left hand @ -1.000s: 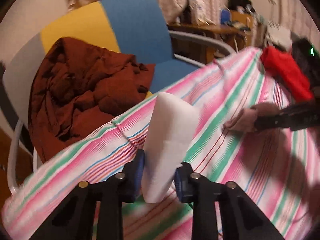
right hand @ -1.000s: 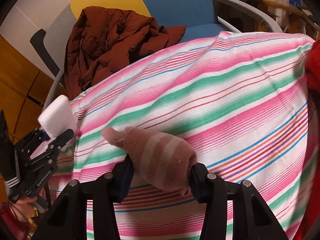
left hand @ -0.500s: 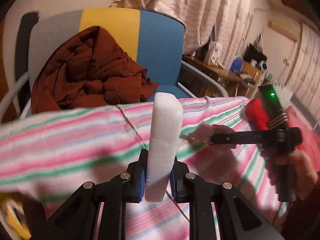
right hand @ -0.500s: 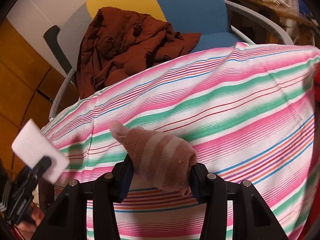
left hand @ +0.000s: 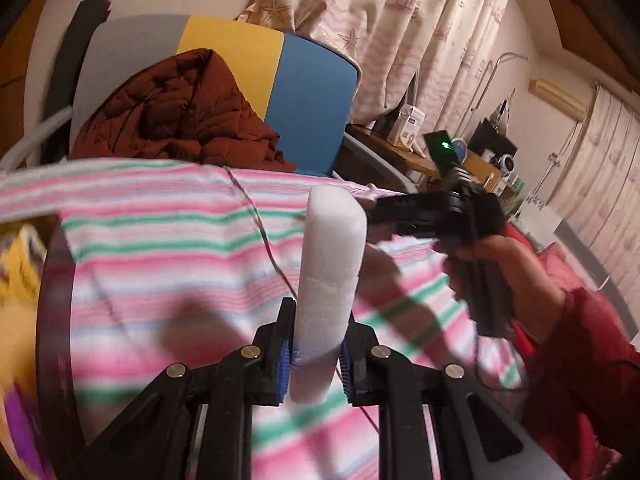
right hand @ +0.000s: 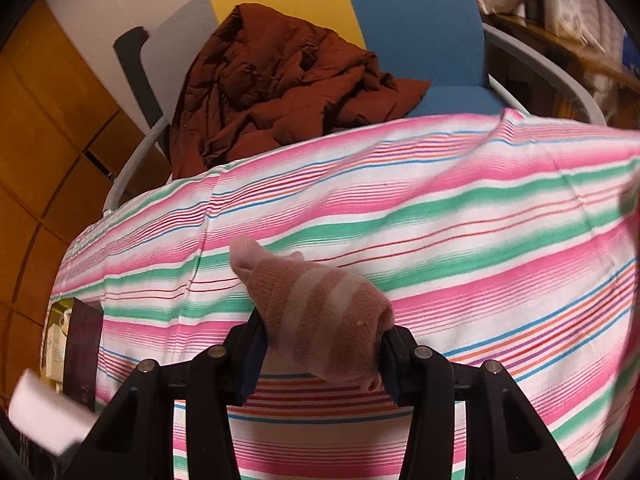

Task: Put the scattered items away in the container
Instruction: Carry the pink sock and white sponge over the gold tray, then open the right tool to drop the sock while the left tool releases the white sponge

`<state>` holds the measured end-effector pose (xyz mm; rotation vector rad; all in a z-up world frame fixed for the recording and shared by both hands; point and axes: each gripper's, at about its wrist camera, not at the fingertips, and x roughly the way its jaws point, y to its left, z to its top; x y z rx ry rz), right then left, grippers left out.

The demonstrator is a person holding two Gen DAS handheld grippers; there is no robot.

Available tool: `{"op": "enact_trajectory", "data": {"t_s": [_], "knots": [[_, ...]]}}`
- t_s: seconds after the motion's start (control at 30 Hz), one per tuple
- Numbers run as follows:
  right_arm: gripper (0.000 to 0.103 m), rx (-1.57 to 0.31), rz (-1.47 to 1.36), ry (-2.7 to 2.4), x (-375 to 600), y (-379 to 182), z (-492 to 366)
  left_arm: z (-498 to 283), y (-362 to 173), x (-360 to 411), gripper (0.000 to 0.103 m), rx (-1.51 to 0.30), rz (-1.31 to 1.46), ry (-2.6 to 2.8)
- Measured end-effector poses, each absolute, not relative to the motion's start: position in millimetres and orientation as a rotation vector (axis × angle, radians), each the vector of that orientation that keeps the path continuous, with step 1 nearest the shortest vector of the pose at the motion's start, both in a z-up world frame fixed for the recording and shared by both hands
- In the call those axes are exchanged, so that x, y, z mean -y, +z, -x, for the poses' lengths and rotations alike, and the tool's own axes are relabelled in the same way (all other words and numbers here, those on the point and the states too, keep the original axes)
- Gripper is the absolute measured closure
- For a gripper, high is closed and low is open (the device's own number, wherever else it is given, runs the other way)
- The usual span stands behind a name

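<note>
My left gripper (left hand: 314,356) is shut on a white foam block (left hand: 330,280), held upright above the striped cloth (left hand: 160,264). The block also shows at the lower left of the right wrist view (right hand: 44,412). My right gripper (right hand: 318,356) is shut on a pink striped sock (right hand: 320,316), held over the cloth (right hand: 440,208). In the left wrist view the right gripper's handle (left hand: 452,216) shows in a hand at the right. A dark container rim (left hand: 54,320) curves along the left edge, with yellow items (left hand: 20,264) inside; it shows at the left in the right wrist view (right hand: 82,356).
A grey, yellow and blue chair (left hand: 304,92) stands behind the table with a brown jacket (left hand: 176,120) on it. A cluttered wooden desk (left hand: 412,156) and curtains lie at the back right. A red sleeve (left hand: 580,368) is at the right.
My left gripper has swung left with the foam block, bringing the container rim into its view. My right gripper has shifted left with the sock, nearer the cloth's left edge.
</note>
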<state>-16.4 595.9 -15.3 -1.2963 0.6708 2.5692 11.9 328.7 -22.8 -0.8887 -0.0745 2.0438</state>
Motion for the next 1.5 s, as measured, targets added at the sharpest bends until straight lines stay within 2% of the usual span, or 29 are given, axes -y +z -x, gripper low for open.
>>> {"op": "enact_trajectory", "data": {"t_s": [0.4,0.67,0.97,1.23,1.37,1.5], "knots": [[0.054,-0.317,1.188,2.821,-531,6,16,-42,1,-213,0.084,0.193,0.834,2.148],[0.054,-0.125,1.248,2.95,-469,20,21,-35,14,-123,0.084,0.326,0.802,2.307],[0.054,-0.265,1.349,3.137,-356,51,31,-14,14,-58,0.084,0.427,0.804,2.442],[0.054,-0.187,1.437,3.153,-256,46,49,3,-6,-44,0.084,0.275,0.939,2.473],[0.051,-0.32,1.502,3.112,-233,35,65,7,-15,-47,0.084,0.214,0.979,2.467],[0.046,-0.342,1.548,3.088,-212,23,76,7,-20,-54,0.082,0.14,1.02,2.476]]}}
